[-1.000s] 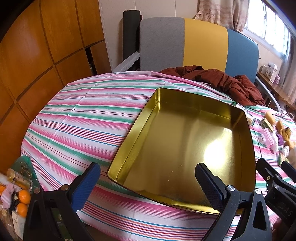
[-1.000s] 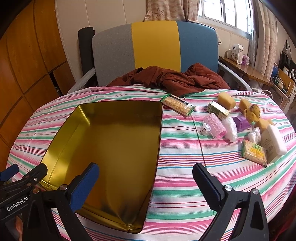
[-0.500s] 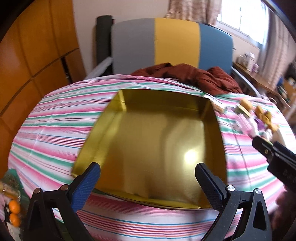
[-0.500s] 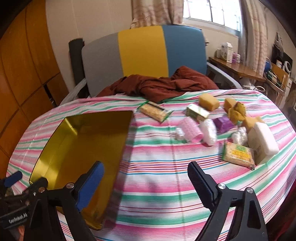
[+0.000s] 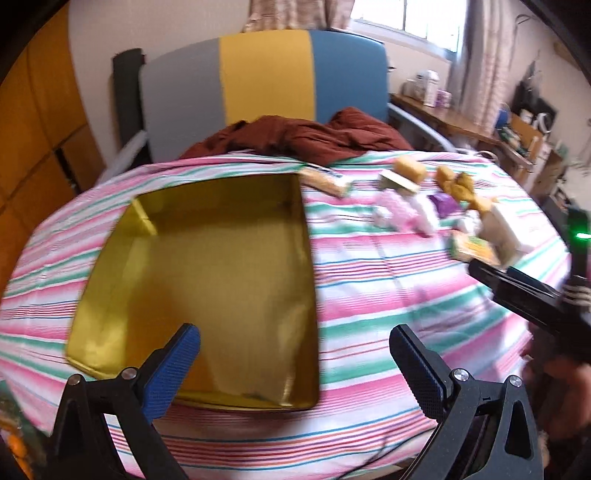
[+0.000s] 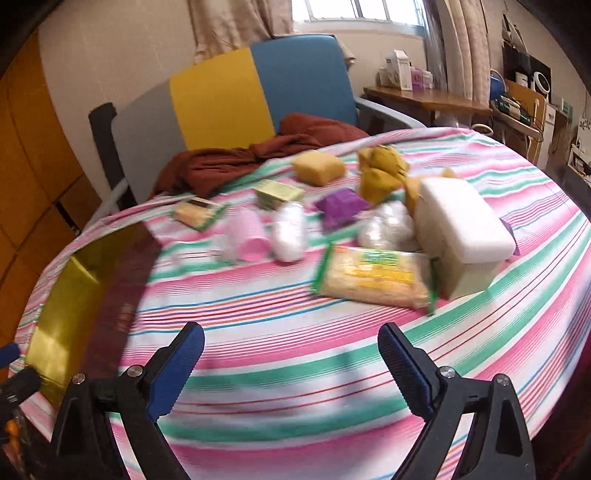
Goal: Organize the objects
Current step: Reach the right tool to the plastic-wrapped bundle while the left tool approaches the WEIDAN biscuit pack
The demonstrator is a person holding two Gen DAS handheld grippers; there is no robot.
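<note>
Gold tray (image 5: 207, 258): glossy metal, rectangular; striped cloth (image 5: 388, 277) beneath.

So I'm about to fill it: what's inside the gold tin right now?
Nothing shows inside the gold tin: only its bare shiny floor. The left gripper finger hides its near edge.

Bright window (image 6: 354, 14) daylight, motion-blurred (fisheye edges).
</note>
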